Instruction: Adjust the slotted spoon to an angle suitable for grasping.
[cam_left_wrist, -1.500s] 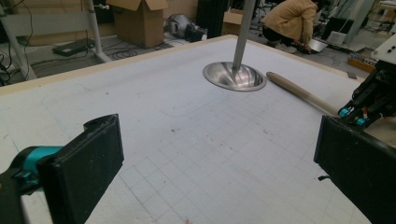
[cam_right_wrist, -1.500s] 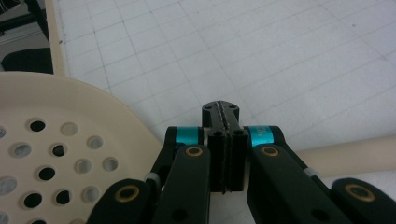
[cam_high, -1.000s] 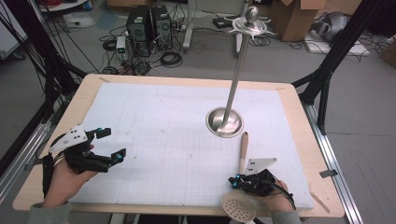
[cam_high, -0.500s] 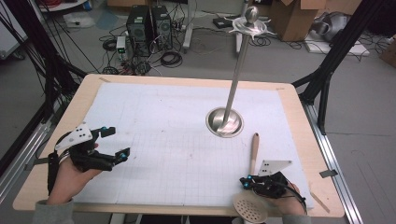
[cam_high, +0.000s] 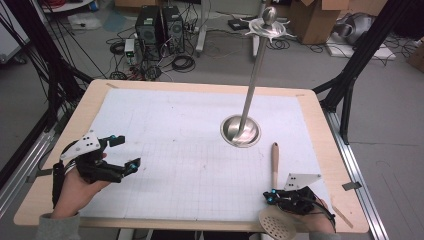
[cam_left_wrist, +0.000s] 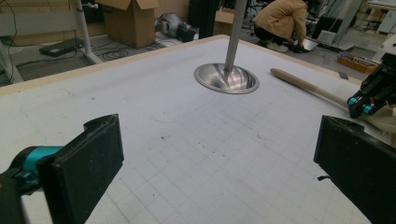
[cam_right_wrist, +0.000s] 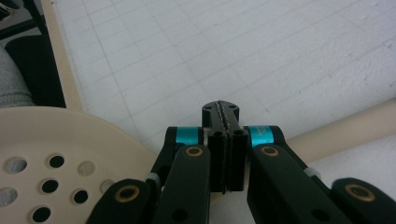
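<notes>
High view: gridded mat (cam_high: 190, 150), cluttered lab floor (cam_high: 210, 45).

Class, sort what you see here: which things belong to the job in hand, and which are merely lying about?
In the job:
- slotted spoon
- right gripper, shut on its handle
- left gripper, open
- hanging stand

Lying about:
- computer towers
- cardboard box
- floor cables

Both grippers are black with teal collars behind the pads and brass-coloured pivot screws. The left gripper (cam_high: 117, 159) and right gripper (cam_high: 270, 195) each carry a grey three-cornered plate. Grey sleeve cuffs cover the wrists.
</notes>
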